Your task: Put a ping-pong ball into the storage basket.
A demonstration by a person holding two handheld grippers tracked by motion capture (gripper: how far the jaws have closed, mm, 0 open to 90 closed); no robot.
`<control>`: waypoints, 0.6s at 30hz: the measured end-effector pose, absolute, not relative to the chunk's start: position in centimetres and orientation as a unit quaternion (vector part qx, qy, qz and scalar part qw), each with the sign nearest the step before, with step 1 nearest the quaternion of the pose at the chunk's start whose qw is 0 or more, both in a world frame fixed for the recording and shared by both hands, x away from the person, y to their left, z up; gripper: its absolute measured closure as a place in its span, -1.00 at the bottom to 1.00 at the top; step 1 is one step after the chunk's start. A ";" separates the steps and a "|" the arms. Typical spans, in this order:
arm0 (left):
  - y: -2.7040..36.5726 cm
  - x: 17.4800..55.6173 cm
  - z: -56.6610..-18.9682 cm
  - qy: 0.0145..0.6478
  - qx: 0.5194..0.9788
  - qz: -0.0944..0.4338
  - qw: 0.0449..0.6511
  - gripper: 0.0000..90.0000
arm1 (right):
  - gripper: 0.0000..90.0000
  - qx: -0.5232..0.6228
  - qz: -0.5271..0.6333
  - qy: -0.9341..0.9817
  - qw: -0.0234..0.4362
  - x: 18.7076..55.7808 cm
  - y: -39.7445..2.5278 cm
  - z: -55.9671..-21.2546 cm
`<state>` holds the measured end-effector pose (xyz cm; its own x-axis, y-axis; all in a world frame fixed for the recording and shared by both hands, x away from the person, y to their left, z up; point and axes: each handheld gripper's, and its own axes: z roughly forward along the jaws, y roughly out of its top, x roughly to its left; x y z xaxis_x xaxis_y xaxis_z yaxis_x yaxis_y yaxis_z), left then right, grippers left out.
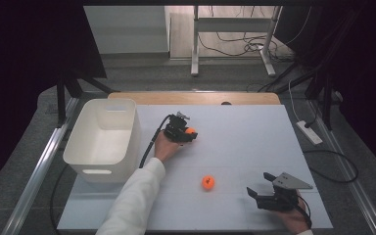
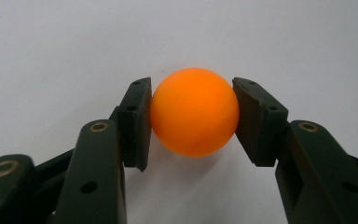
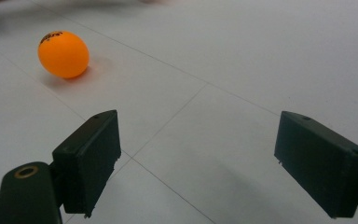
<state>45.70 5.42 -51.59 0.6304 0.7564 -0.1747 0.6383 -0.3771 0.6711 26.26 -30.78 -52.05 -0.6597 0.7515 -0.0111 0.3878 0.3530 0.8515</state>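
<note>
White tabletop (image 1: 254, 132) with two orange balls and a white bin (image 1: 103, 139).

From above, the left gripper (image 1: 188, 131) pinches one orange ball (image 1: 191, 130) just right of the bin. Its own view shows both pads touching that ball (image 2: 194, 112). The right gripper (image 3: 209, 158) sits spread wide, the second ball (image 3: 63, 53) lying ahead on the table.

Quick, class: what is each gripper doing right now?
Left gripper: shut on an orange ball.
Right gripper: open, holding nothing; second ball lies ahead of it.

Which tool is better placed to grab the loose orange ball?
Right. The right tool is open near the loose orange ball; the left tool grips another ball.
</note>
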 end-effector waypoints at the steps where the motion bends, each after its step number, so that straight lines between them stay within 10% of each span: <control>1: 5.4 45.7 -51.6 0.422 0.826 0.081 0.365 0.12 | -0.68 0.358 0.442 0.796 0.206 26.3 -30.8 -52.1; 18: 6.0 44.5 -50.5 0.415 0.824 0.076 0.379 0.12 | -0.68 0.358 0.440 0.797 0.208 26.3 -30.7 -52.1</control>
<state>44.46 6.05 -50.49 0.6444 0.7409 -0.1892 0.6262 -0.3693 0.6866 26.25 -30.74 -52.05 -0.6572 0.7535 -0.0159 0.3876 0.3560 0.8503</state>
